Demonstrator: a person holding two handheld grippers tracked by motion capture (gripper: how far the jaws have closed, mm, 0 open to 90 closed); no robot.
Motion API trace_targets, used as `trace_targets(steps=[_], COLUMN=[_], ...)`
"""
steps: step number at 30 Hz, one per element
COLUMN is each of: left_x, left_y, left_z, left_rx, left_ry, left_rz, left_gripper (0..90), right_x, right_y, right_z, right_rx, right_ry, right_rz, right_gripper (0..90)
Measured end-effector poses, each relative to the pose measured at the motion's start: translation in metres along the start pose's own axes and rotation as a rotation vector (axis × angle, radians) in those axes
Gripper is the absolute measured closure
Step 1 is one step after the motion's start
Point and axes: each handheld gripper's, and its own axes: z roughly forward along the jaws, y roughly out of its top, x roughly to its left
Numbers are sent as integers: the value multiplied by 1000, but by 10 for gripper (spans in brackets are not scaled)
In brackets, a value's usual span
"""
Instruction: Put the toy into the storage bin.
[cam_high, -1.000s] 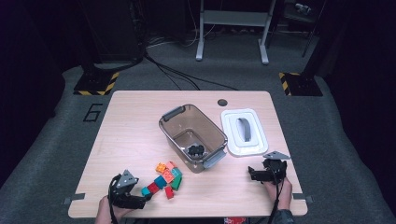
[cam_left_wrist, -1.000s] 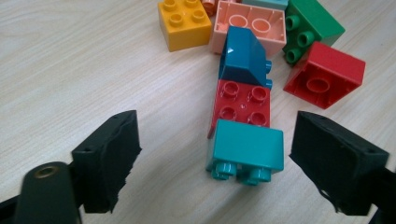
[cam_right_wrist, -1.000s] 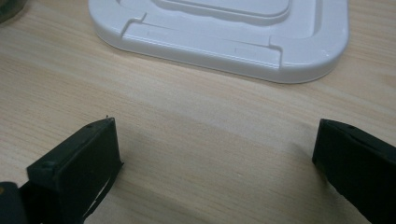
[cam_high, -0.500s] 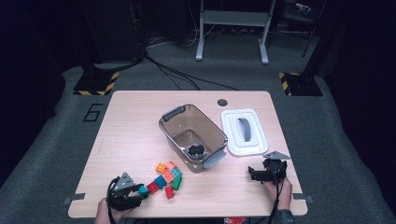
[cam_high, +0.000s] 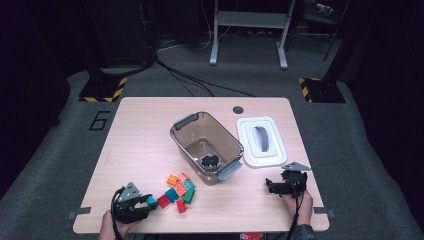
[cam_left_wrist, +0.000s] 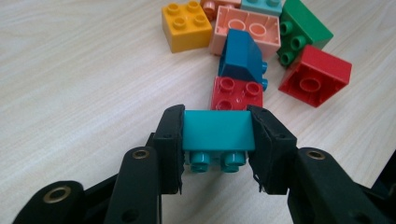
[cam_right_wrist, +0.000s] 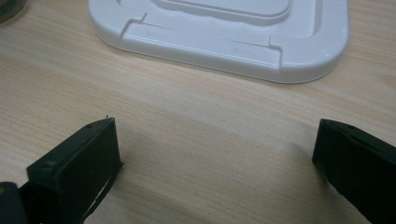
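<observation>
My left gripper (cam_left_wrist: 217, 135) is shut on a teal brick (cam_left_wrist: 217, 132), studs facing the camera, held just above the table at its near left (cam_high: 149, 201). Ahead of it lies a pile of loose bricks (cam_high: 178, 189): a red brick (cam_left_wrist: 236, 93), a dark blue sloped brick (cam_left_wrist: 242, 58), a yellow brick (cam_left_wrist: 186, 25), a pink brick (cam_left_wrist: 245, 29), a green brick (cam_left_wrist: 301, 30) and another red one (cam_left_wrist: 316, 75). My right gripper (cam_right_wrist: 212, 154) stands open over bare wood near the front right (cam_high: 270, 187), just short of the white lid (cam_right_wrist: 224, 32).
A clear brown bin (cam_high: 206, 144) with grey handles stands at the table's middle, a small dark object (cam_high: 209, 160) inside it. The white lid (cam_high: 261, 141) lies to its right. A cable hole (cam_high: 238, 109) sits near the far edge.
My left gripper has drawn back slightly from the pile with the teal brick in its jaws. The right gripper has stayed put.
</observation>
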Motion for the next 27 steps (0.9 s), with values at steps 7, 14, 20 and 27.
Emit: trace_targets(steps=[7,14,20,27], left_x=[7,15,20,23], left_y=[21,41,55,74], left_z=[-7,-11,-8,-9], left_rx=[-24,-37,-44,-48], left_ry=[20,45,48,46], left_rz=[2,12,4,20], left_gripper=[592,592,592,592], right_x=[0,0,0,-1], right_y=[0,0,0,0], right_z=[0,0,0,0], right_rx=[0,0,2,5], right_ry=[1,0,1,5], right_rz=[0,0,1,-7], right_gripper=[0,0,0,0])
